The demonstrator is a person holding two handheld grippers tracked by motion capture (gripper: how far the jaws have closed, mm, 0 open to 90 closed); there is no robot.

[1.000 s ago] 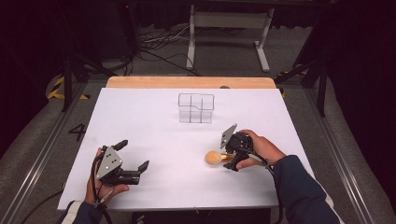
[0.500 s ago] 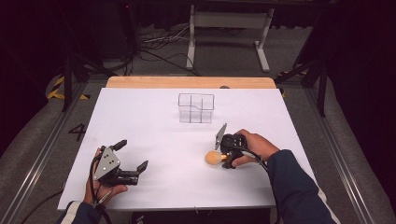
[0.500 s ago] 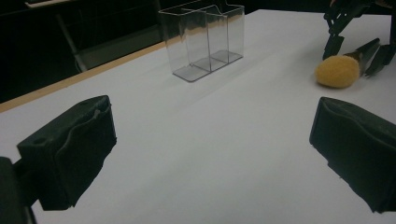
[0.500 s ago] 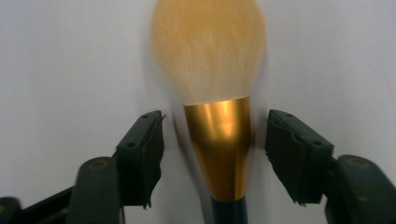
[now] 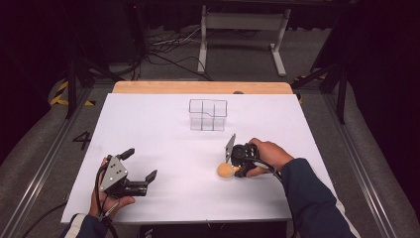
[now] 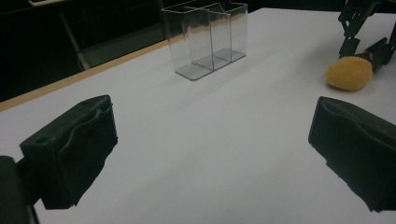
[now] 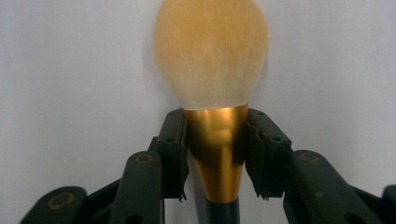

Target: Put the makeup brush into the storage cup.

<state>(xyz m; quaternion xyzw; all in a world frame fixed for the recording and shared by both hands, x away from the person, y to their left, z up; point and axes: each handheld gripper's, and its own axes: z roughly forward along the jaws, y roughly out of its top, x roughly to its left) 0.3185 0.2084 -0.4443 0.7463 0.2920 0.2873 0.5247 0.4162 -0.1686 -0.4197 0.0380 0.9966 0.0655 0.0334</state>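
Makeup brush (image 7: pixel 212 88): fluffy yellow-orange bristle head, gold metal ferrule, dark handle below. In the high view the brush (image 5: pixel 226 170) lies on the white bench (image 5: pixel 163 144), right of centre, near the front edge; bristle head points toward the bench centre.

R gripper (image 7: pixel 214 149): jaws have just been closing and now pinch the gold ferrule from both sides, pads pressed on the metal. In the high view the R gripper (image 5: pixel 236 161) sits low at the bench, held by the person's right hand (image 5: pixel 265 156); grey plate tilted up on its top.

Clear organiser (image 5: pixel 208 114): transparent plastic box w/ inner dividers, upright, toward the back of the bench, well apart from the brush. In the left gripper view the organiser (image 6: pixel 205 39) stands ahead, the brush (image 6: pixel 349 73) at far right.

L gripper (image 5: pixel 142 171): front-left of the bench, held by the left hand (image 5: pixel 106 196). Jaws spread wide, nothing between them, bare bench under them. Well apart from the brush.
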